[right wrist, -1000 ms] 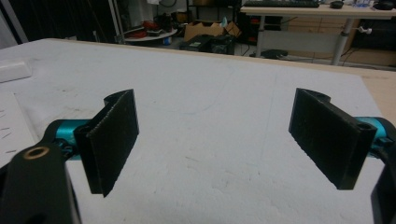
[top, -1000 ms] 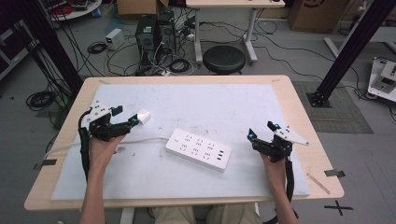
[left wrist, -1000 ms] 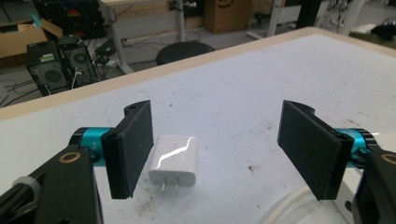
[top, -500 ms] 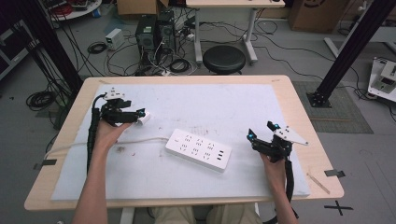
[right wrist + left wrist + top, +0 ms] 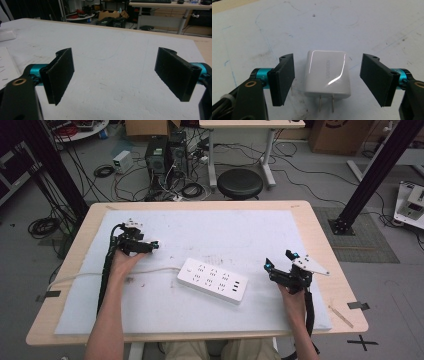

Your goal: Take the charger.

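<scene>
White wall charger (image 5: pixel 327 74) flat on the pale mat (image 5: pixel 250 235), prongs toward the camera, between the left gripper (image 5: pixel 328 80)'s wide-open jaws, untouched, right gripper (image 5: pixel 125 75) gaping empty near the power strip (image 5: pixel 212 280).

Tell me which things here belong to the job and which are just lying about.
Job, likely: charger between the open left gripper jaws; power strip; right gripper, open.
Lying about: stool, computer towers, floor cables.

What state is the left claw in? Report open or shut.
Open. In the left gripper view, the left claw has its jaws spread on either side of the white charger, a gap showing on each side.
</scene>
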Tool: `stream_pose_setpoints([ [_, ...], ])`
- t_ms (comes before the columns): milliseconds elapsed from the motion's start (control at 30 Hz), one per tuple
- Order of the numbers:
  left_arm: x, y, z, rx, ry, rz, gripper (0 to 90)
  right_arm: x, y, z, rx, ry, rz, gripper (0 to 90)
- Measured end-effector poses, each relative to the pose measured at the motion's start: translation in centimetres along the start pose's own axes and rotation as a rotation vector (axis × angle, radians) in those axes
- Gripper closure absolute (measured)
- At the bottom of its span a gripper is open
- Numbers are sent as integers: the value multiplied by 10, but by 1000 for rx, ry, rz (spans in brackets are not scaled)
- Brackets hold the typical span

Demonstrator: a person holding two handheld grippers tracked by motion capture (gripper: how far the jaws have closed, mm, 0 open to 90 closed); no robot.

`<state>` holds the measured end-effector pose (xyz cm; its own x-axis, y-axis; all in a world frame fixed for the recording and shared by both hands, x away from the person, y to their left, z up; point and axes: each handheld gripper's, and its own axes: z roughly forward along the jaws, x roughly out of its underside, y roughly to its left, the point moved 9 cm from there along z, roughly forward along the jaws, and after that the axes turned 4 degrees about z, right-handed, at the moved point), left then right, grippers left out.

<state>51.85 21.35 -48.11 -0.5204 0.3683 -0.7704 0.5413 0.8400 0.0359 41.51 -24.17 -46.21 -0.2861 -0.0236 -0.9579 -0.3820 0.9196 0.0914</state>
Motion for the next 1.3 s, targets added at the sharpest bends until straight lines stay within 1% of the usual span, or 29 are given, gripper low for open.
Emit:
stream_pose_setpoints([
  [33,0,0,1,-2,3,5,279,0,0,0,-3,-1,-1,163],
  [133,2,-1,3,9,10,9,279,0,1,0,1,4,-2,163],
  [167,6,-2,7,24,30,9,279,0,1,1,2,4,-2,163],
  [200,6,-2,7,24,30,9,279,0,1,1,2,4,-2,163],
  [267,9,-2,11,23,48,14,279,0,1,1,3,5,-3,163],
  [333,10,-2,14,22,52,12,279,0,1,1,3,5,-3,163],
  [400,12,-2,16,22,64,11,286,0,0,1,2,0,-15,163],
  [467,14,-1,17,21,70,9,288,0,0,1,4,2,-13,163],
  [500,14,-1,17,22,71,9,288,0,1,1,3,6,-5,163],
  [600,14,-1,17,22,71,9,291,0,1,1,3,6,-5,163],
  [667,14,0,17,20,70,12,324,0,1,1,5,7,-7,163],
  [700,14,-1,17,25,70,10,324,0,1,1,5,8,-9,163],
  [733,14,-1,17,23,71,12,335,0,1,1,5,9,-10,163],
  [767,15,-1,17,20,79,24,338,1,1,1,6,9,-10,163],
  [900,15,-3,19,18,85,32,339,1,1,1,4,12,-6,163],
  [933,15,-3,19,16,87,38,361,1,1,1,6,13,-8,163],
  [967,16,-3,19,14,90,41,363,1,1,1,5,12,-11,163],
  [1300,16,-2,19,3,96,47,409,1,1,1,7,13,-10,163],
])
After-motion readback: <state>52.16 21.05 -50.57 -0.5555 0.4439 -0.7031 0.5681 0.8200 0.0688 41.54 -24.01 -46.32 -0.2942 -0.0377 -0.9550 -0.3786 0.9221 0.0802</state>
